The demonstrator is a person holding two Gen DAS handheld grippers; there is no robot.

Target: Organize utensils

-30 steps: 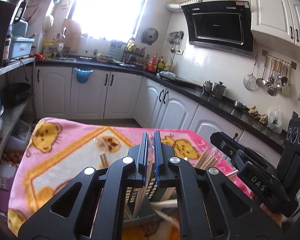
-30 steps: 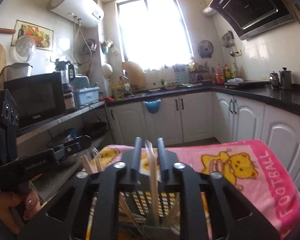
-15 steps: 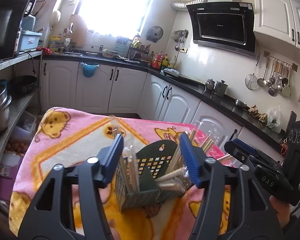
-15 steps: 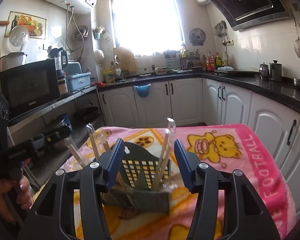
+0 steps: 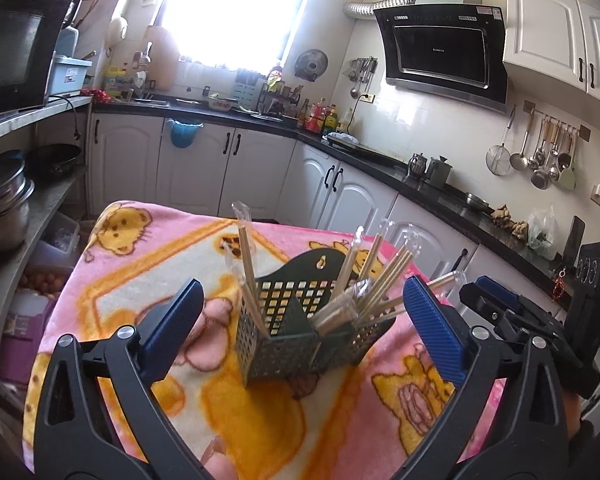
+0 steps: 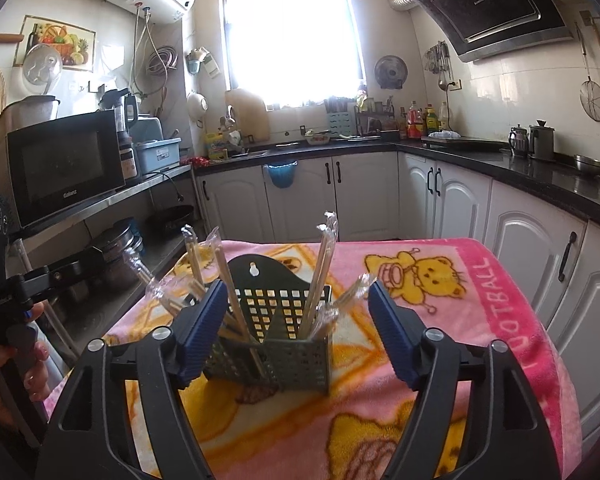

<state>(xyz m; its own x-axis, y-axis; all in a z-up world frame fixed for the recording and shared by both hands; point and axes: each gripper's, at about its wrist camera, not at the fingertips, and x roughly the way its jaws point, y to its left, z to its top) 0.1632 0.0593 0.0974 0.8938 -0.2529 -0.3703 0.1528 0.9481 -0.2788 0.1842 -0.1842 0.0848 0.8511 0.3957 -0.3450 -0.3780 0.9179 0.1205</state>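
Green perforated caddy (image 5: 300, 340) stands upright on pink bear blanket (image 5: 148, 264), wrapped chopsticks (image 5: 246, 264) leaning in its compartments. Left tongs (image 5: 300, 326) just been opening, spread wide, nothing gripped. Right tongs (image 6: 296, 332) likewise just been opening, parted, empty, caddy beyond blue pads.

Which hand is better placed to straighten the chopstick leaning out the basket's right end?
Right, probably: that chopstick leans from the basket toward the right gripper, its tip beside the jaws, which have just been opening and hold nothing.
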